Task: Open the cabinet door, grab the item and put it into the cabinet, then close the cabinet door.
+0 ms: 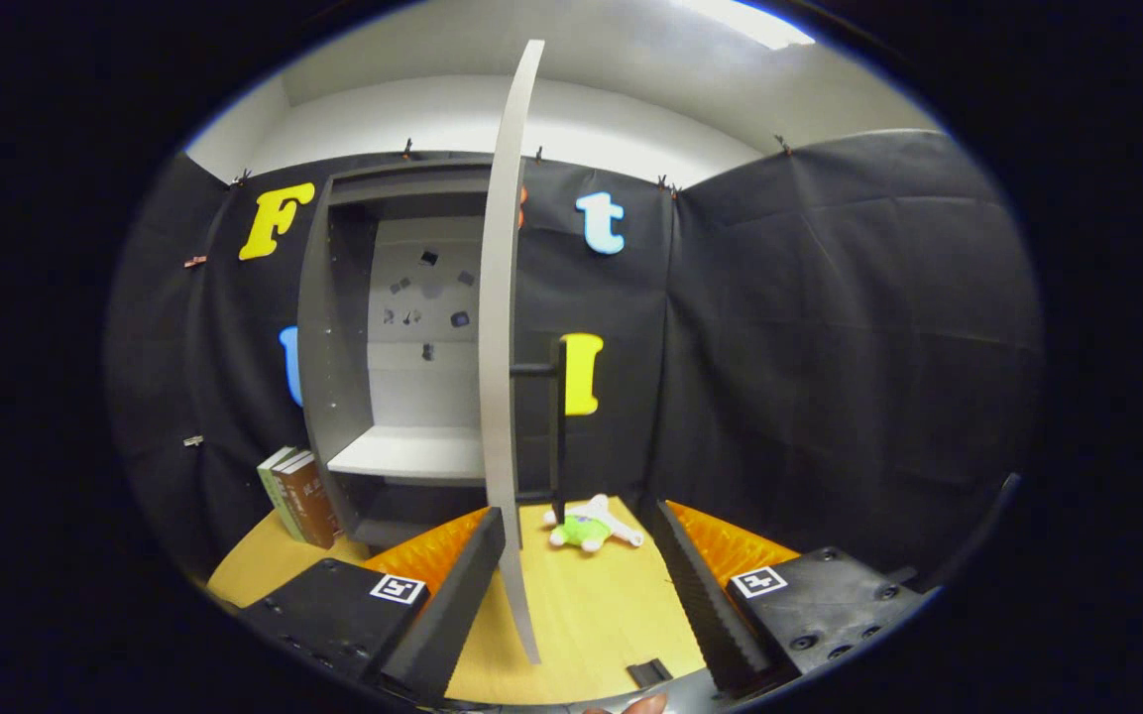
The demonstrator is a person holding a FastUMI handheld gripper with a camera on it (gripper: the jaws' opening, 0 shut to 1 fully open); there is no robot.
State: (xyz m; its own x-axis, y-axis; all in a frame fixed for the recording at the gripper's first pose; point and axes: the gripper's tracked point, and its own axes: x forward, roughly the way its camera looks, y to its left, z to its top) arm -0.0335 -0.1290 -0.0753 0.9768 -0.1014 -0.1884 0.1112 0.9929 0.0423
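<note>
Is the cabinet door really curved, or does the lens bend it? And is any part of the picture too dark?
Gripper view: the fisheye lens bows the open cabinet door edge; the cabinet interior is well lit, its lower compartment shadowed; the plush toy is sharp; the open claw looks slightly soft.

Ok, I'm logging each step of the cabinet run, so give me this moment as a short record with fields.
cabinet: grey, stands on the wooden table against the booth wall
cabinet door: swung open, seen edge-on, black handle facing right
shelf: bare where visible
toy: green and white plush, lies on the table beyond the fingers, right of the door
books: lean beside the cabinet's left wall
gripper: fingers apart, holding nothing; door's lower edge between them
stage: door open, toy not yet grabbed
</note>
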